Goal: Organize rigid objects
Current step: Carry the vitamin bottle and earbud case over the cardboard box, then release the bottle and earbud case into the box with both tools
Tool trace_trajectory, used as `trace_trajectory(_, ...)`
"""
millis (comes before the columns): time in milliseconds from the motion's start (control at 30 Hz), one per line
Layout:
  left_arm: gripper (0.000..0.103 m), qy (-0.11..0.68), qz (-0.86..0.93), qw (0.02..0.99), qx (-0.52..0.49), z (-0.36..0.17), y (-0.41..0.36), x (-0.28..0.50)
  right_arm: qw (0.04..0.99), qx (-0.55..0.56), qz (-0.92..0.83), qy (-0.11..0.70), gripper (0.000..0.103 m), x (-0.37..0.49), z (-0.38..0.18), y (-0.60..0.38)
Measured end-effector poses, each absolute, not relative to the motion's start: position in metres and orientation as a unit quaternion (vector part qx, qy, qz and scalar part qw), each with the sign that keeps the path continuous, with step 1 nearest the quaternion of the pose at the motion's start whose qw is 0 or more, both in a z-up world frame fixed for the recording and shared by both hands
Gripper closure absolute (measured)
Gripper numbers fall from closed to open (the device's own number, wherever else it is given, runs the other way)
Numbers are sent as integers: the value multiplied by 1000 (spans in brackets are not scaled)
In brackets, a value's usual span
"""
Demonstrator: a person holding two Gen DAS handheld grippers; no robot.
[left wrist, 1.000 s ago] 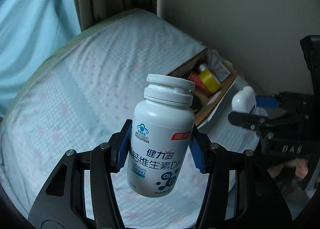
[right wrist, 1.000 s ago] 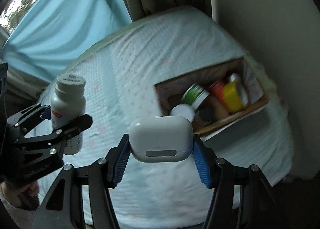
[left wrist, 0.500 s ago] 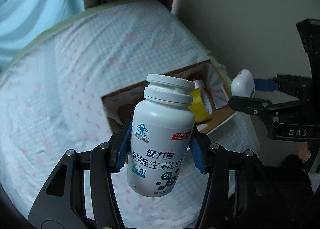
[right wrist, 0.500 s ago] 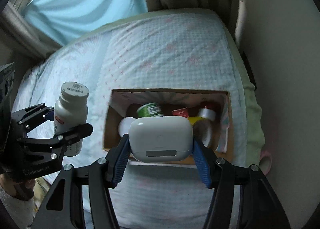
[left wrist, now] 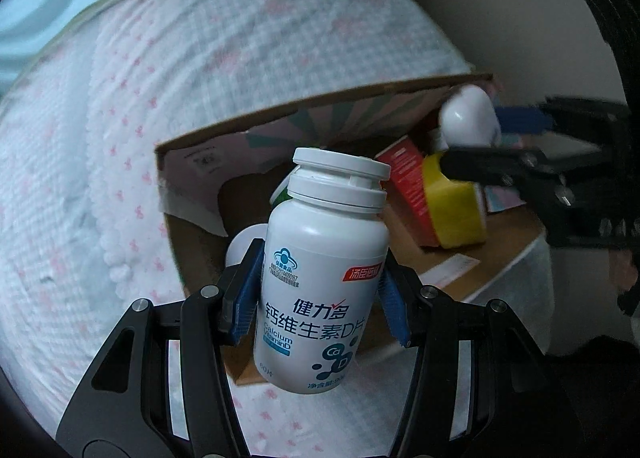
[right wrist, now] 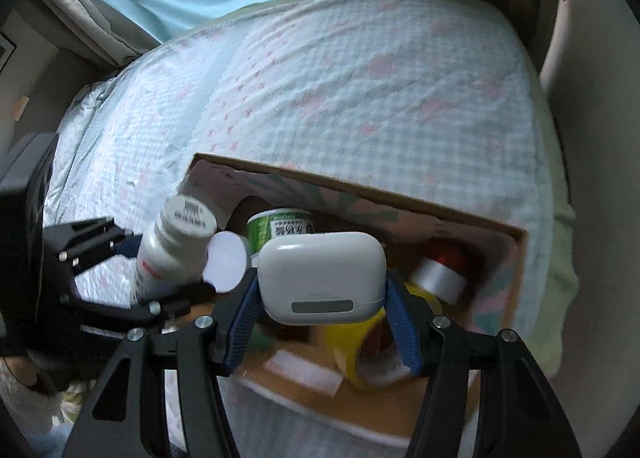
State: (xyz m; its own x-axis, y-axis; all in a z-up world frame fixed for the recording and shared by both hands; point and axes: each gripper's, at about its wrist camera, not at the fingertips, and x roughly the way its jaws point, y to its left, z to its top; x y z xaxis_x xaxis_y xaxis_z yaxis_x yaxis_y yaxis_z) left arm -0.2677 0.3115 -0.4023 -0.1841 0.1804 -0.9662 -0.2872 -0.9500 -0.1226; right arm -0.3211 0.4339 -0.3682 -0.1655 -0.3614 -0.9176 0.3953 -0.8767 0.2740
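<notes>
The left gripper (left wrist: 322,294) clamps a white vitamin bottle (left wrist: 324,278) upright above the near end of the cardboard box (left wrist: 280,114). The right gripper (right wrist: 322,302) grips a white earbud case (right wrist: 322,274) over the box's middle — below it lie a yellow tape roll (right wrist: 360,354) and a green-labelled can (right wrist: 280,228). Beyond spreads the checked bedsheet (right wrist: 340,78).
</notes>
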Motion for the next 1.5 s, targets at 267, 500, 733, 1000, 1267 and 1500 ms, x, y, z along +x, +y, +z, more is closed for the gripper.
trace_trajectory(267, 53, 61, 754, 155, -635, -424, 320, -266, 259, 611, -748, -15, 47, -343, -399, 421)
trace_trajectory(500, 0, 68, 766, 157, -620, -416, 327, -257, 222, 624, -748, -47, 7, -354, -410, 424)
trace_trajectory(733, 0, 68, 769, 143, -619, -416, 313, -248, 192, 629, -752, -44, 0, -348, -403, 435)
trace_trajectory(1000, 0, 51, 769, 134, -622, -409, 304, -247, 185, 630, -753, -47, 0, -342, -398, 439)
trace_trajectory(1267, 0, 46, 785, 136, -603, -384, 298, -234, 175, 619, -765, -43, 0, -328, -377, 434)
trace_trajectory(1500, 0, 43, 806, 145, -573, -344, 283, -211, 165, 598, -784, -29, 0, -299, -334, 418)
